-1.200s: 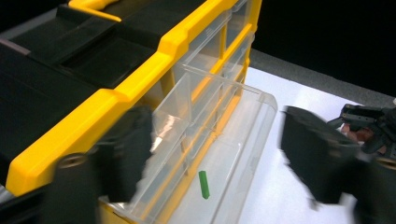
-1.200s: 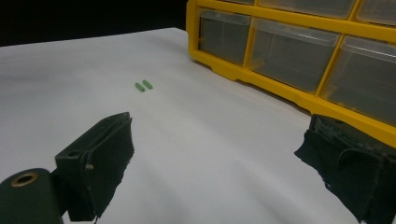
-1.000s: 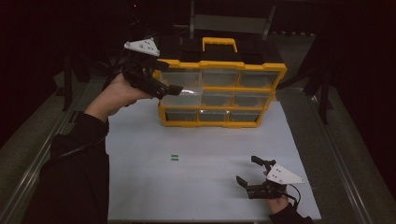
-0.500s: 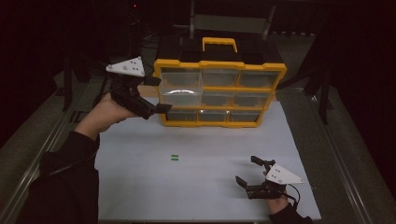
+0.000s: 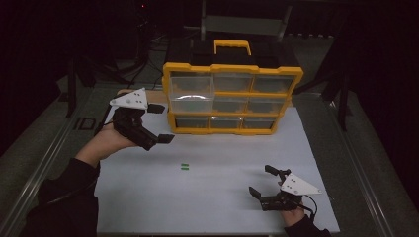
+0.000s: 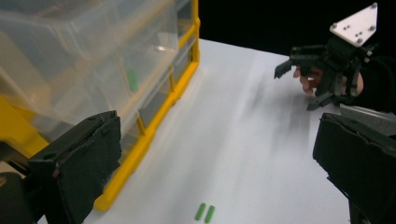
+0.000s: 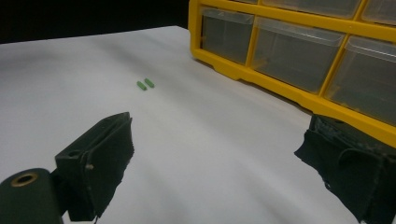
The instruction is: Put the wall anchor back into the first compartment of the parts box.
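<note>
The left gripper (image 5: 159, 123), jaws spread and empty, hovers just left of the yellow organizer (image 5: 231, 101), whose middle-left drawer (image 5: 191, 103) sticks out; the right gripper (image 5: 263, 181), jaws spread, rests well in front of it.

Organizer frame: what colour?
Yellow. The organizer frame shows best in the high view, around clear drawers, with a yellow carry handle on top.

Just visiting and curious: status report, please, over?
Left claw open, empty, beside the yellow drawer organizer. Middle-left drawer pulled out. Right claw open, resting near the table edge. Two green pieces lie untouched, nothing blocking.
</note>
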`<action>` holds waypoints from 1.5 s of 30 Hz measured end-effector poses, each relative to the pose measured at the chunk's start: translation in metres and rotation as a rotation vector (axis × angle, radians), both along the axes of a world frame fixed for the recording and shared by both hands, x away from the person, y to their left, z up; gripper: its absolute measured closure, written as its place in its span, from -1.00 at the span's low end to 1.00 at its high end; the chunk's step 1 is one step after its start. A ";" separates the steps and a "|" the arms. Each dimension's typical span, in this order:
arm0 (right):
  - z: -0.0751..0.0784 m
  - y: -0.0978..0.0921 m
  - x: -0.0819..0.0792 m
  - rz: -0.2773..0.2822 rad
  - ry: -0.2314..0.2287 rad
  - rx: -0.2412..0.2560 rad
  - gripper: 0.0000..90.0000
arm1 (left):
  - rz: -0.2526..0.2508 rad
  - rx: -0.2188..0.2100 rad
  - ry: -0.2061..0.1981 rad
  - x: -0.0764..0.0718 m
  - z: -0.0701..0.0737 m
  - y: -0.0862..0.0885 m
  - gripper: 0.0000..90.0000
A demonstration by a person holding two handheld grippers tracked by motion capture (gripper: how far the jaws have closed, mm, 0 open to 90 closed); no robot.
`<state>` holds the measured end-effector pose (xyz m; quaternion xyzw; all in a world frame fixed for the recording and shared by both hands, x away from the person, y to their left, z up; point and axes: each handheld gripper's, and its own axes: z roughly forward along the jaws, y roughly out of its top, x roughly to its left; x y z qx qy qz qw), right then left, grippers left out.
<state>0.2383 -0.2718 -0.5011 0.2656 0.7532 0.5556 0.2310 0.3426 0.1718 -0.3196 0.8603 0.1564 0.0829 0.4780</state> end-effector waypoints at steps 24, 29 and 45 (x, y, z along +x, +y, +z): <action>0.000 0.000 -0.001 0.005 0.002 -0.004 -0.82 | -0.033 -0.009 0.082 -0.003 -0.082 -0.007 -0.94; 0.000 0.000 -0.001 0.006 0.003 -0.002 -0.82 | -0.036 0.004 0.094 0.000 -0.097 -0.013 -0.94; 0.000 0.000 -0.001 0.013 0.008 0.001 -0.82 | 0.010 0.060 0.117 0.016 -0.151 -0.018 -0.46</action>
